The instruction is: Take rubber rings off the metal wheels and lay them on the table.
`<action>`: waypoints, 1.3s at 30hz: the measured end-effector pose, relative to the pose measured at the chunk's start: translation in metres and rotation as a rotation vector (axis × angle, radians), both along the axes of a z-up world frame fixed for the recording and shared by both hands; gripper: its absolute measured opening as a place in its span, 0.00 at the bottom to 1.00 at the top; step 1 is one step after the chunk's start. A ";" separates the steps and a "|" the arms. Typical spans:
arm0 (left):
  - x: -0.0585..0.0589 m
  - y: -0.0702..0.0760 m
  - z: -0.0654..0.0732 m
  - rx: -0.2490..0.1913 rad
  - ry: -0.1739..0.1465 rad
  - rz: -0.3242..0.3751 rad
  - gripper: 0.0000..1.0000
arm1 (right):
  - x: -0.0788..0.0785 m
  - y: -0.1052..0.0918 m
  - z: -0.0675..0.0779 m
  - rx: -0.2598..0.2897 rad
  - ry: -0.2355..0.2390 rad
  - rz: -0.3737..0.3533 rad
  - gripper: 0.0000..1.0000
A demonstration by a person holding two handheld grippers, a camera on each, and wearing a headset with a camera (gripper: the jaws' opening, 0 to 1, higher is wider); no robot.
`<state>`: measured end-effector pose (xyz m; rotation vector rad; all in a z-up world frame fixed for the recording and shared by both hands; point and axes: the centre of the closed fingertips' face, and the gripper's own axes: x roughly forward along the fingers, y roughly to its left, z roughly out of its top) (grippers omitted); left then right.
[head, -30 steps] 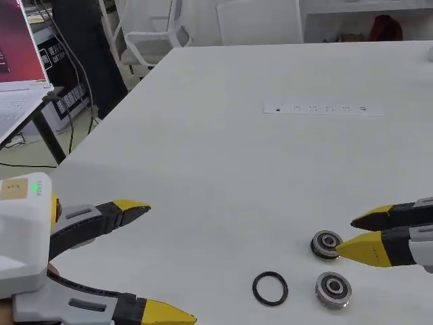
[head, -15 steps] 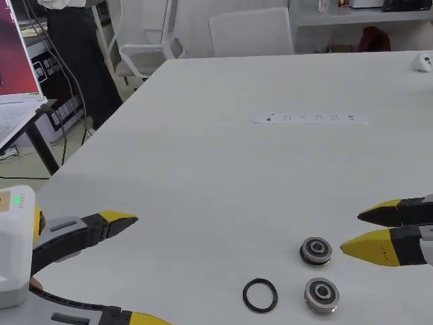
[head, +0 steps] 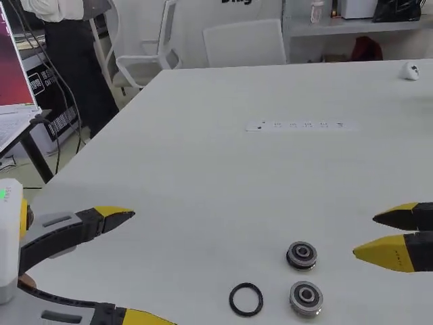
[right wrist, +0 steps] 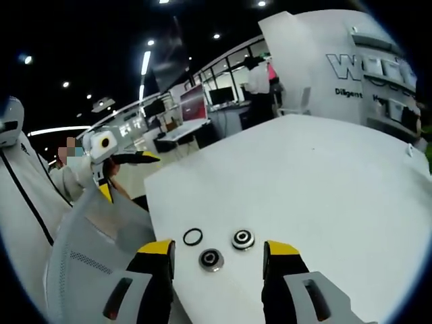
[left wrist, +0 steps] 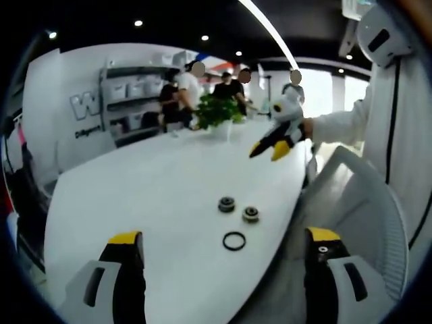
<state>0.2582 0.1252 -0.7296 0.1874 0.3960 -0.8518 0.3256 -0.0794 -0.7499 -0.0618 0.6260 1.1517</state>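
Two small metal wheels (head: 301,254) (head: 306,298) lie flat near the front of the white table (head: 223,169). A loose black rubber ring (head: 245,299) lies just left of the nearer wheel. The farther wheel has a dark band around its rim. My right gripper (head: 365,235) stands open to the right of the wheels, apart from them, with nothing between its yellow tips. My left gripper (head: 139,267) is wide open at the front left and holds nothing. Its own view has the wheels (left wrist: 226,204) (left wrist: 251,214) and ring (left wrist: 234,241) ahead. The right gripper view has them (right wrist: 243,238) (right wrist: 211,258) (right wrist: 192,236) just beyond its tips.
A flat white socket strip (head: 294,124) sits in the table's middle. A small white object (head: 411,70) lies at the far right. White chairs (head: 243,40) stand behind the table, and a laptop desk (head: 13,115) to the left. Several people stand in the background (left wrist: 229,84).
My right gripper has drawn back to the right, away from the farther wheel that its tip stood against. The head camera has shifted. The wheels and ring have not moved.
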 end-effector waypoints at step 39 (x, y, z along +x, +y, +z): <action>0.045 -0.065 0.036 0.087 -0.118 -0.134 0.97 | 0.018 -0.030 -0.052 0.063 0.054 -0.036 0.47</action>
